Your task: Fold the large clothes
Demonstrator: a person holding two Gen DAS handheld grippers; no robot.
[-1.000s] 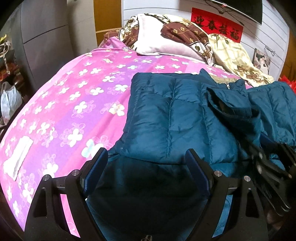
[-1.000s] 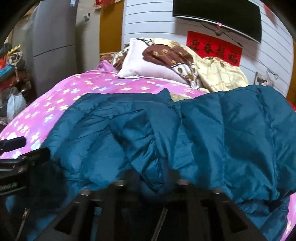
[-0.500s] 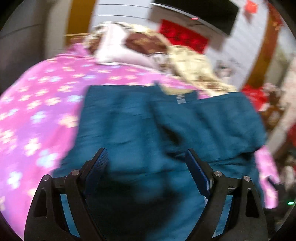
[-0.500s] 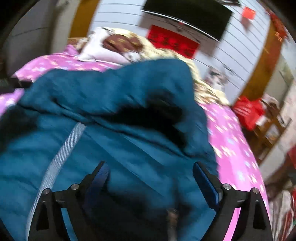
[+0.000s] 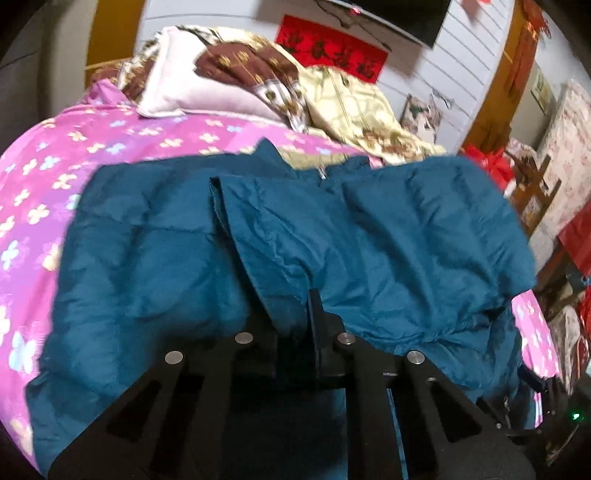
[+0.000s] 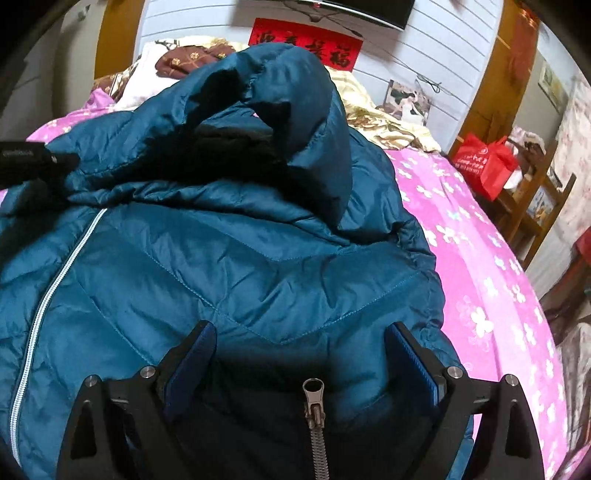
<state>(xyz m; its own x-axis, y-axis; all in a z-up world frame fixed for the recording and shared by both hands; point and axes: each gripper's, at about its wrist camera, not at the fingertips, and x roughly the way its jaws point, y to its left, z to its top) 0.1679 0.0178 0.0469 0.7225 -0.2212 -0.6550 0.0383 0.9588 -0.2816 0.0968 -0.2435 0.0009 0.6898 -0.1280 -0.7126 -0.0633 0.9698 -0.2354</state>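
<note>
Home bedroom, floral bedsheet [image 5: 110, 155], pillow [image 5: 192, 92], wall television [image 6: 354, 11]

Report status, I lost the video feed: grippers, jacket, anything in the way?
Left gripper shut on jacket fold. Right gripper open over jacket, near zipper pull. Jacket on bed, part folded. Nothing blocking.

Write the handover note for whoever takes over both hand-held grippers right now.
Left hand-held gripper: shut on a fold of the blue down jacket.
Right hand-held gripper: open, poised over the jacket by the zipper pull.
Jacket lies bunched on the pink floral bedspread, sleeve humped up.
Done: left grasp.
Left: flatten, fold sleeves in, fold the body.
</note>
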